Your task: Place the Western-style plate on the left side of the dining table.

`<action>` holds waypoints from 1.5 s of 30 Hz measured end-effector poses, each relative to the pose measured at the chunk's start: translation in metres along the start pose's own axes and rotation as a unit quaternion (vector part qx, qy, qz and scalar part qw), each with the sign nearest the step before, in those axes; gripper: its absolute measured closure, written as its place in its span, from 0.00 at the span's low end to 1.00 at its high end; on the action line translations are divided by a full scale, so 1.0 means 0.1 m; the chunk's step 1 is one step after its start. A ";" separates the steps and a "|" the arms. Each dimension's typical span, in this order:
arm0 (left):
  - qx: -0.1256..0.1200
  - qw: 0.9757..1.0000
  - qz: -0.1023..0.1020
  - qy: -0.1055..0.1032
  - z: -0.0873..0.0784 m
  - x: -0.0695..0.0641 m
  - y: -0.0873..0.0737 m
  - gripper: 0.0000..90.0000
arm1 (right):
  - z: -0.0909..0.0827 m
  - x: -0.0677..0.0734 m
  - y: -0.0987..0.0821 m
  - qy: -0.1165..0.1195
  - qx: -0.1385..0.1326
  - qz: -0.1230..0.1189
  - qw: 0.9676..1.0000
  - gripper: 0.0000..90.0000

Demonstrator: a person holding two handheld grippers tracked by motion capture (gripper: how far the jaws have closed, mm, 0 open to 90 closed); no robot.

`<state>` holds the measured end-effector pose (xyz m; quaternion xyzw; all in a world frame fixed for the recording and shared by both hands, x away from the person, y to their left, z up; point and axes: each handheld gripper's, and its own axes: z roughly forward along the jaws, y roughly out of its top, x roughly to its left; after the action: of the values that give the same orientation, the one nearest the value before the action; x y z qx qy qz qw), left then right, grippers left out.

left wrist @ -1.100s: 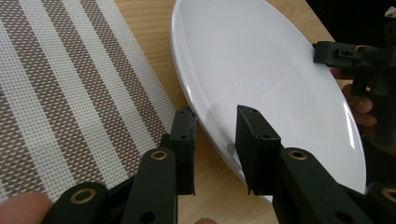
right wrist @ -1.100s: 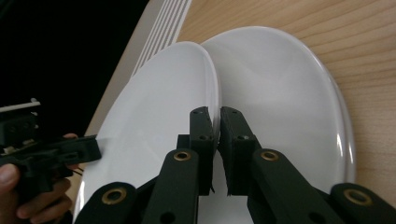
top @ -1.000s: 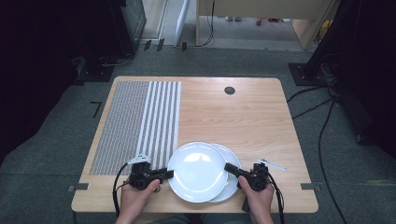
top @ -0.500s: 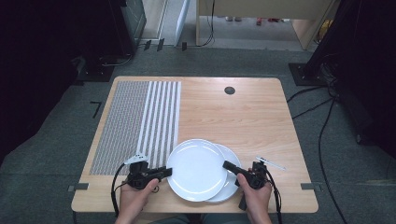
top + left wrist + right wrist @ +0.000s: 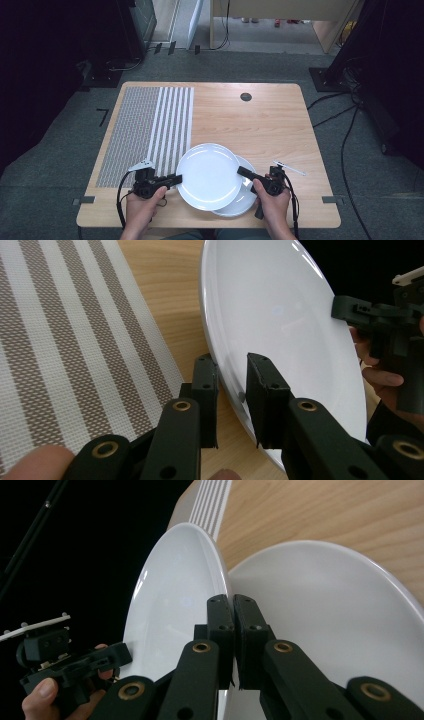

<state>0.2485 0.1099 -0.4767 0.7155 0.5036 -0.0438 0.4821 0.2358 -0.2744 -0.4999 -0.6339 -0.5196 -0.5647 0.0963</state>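
From the high view, a white upper plate [image 5: 208, 175] sat near the front edge of the desk [image 5: 270, 125], overlapping a second lower plate [image 5: 241, 200] whose rim showed at its front right; the upper plate's left rim came close to the striped mat [image 5: 150, 130] that covered the desk's left part. Being round, the plate had no long axis, and its face pointed upward. The left gripper [image 5: 172, 179] met its left rim and the right gripper [image 5: 243, 173] its right rim, each held in a hand at the front edge. In the left gripper view, the left gripper [image 5: 231, 390] had its jaws parted, one on each side of the upper plate's [image 5: 280, 325] rim, with a gap visible, so it was released rather than clamped; the other gripper reached the far rim. In the right gripper view, the right gripper [image 5: 233, 625] had its jaws pressed nearly together, clenched on the rim of the upper plate [image 5: 172, 600], with the lower plate [image 5: 330, 620] lying beside on the wood.
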 end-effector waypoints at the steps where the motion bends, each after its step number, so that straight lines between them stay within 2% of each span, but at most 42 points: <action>1: -0.001 1.000 0.000 0.002 -0.02 0.01 0.01 0.85 | 0.02 0.03 0.02 0.002 0.000 -0.002 1.000 0.98; 6: -0.011 1.000 -0.007 0.013 -0.15 0.08 0.09 0.84 | 0.14 0.17 0.11 0.019 0.004 -0.007 1.000 0.98; 11: -0.018 0.999 -0.014 0.026 -0.27 0.16 0.18 0.84 | 0.30 0.32 0.17 0.022 0.011 -0.018 1.000 0.98; 19: -0.019 0.998 -0.036 0.037 -0.41 0.38 0.33 0.85 | 0.60 0.49 0.29 0.027 0.025 -0.022 0.999 0.98; 28: -0.026 0.996 -0.066 0.051 -0.57 0.65 0.49 0.85 | 0.98 0.69 0.40 0.026 0.036 -0.035 0.998 0.98; 33: -0.024 0.995 -0.069 0.069 -0.62 0.79 0.60 0.85 | 1.19 0.77 0.47 0.028 0.044 -0.034 0.998 0.98; 45: -0.033 0.992 -0.077 0.092 -0.69 1.06 0.89 0.84 | 1.62 0.90 0.67 0.022 0.053 -0.021 0.998 0.98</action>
<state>0.3386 0.2297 -0.4407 0.6591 0.6006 0.0015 0.4527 0.3708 -0.1392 -0.4511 -0.6040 -0.5597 -0.5526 0.1290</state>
